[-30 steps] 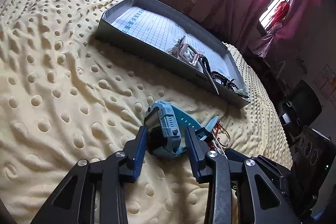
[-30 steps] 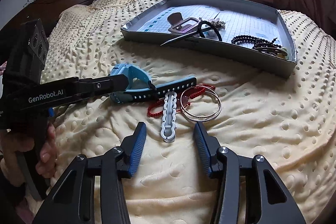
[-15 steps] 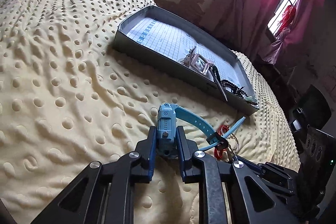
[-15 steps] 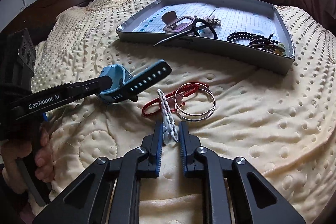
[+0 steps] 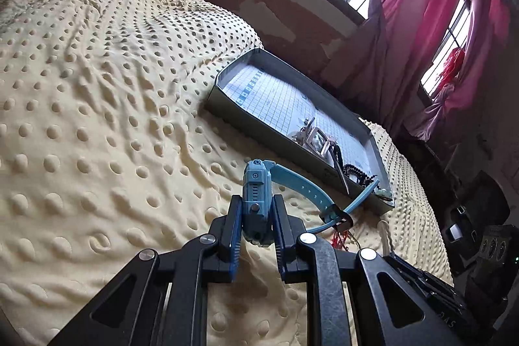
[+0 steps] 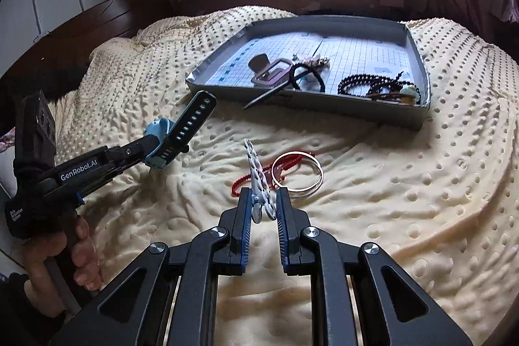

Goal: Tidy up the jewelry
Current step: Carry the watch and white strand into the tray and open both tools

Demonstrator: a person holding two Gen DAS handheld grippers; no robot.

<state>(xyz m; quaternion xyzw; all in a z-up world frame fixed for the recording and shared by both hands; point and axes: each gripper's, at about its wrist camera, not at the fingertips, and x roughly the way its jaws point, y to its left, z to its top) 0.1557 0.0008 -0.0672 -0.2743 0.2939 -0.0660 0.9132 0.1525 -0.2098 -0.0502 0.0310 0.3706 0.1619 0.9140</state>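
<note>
My left gripper [image 5: 256, 206] is shut on a light blue watch [image 5: 256, 193], held above the bed with its strap [image 5: 301, 184] trailing right. From the right wrist view the same watch [image 6: 162, 141] hangs in the left gripper [image 6: 146, 148] at the left. My right gripper [image 6: 263, 200] is shut on a white hair clip [image 6: 258, 177], lifted and tilted up. Just beyond it a red cord bracelet [image 6: 259, 175] and thin metal bangles [image 6: 298, 172] lie on the blanket. The grey tray [image 6: 418, 106] holds a pink clip [image 6: 269, 70], a black hair tie [image 6: 306, 75] and black beads [image 6: 363, 83].
A yellow dotted blanket [image 6: 405, 184] covers the bed. A dark wooden headboard [image 6: 107, 21] stands behind at the left. A hand [image 6: 65, 252] grips the left tool's handle. Pink curtains [image 5: 454, 21] hang at the window, with dark equipment [image 5: 480, 216] beside the bed.
Both grippers closed: the left on the blue watch, the right on the white hair clip. Both have since lifted their items off the blanket; the tray now appears farther off.
</note>
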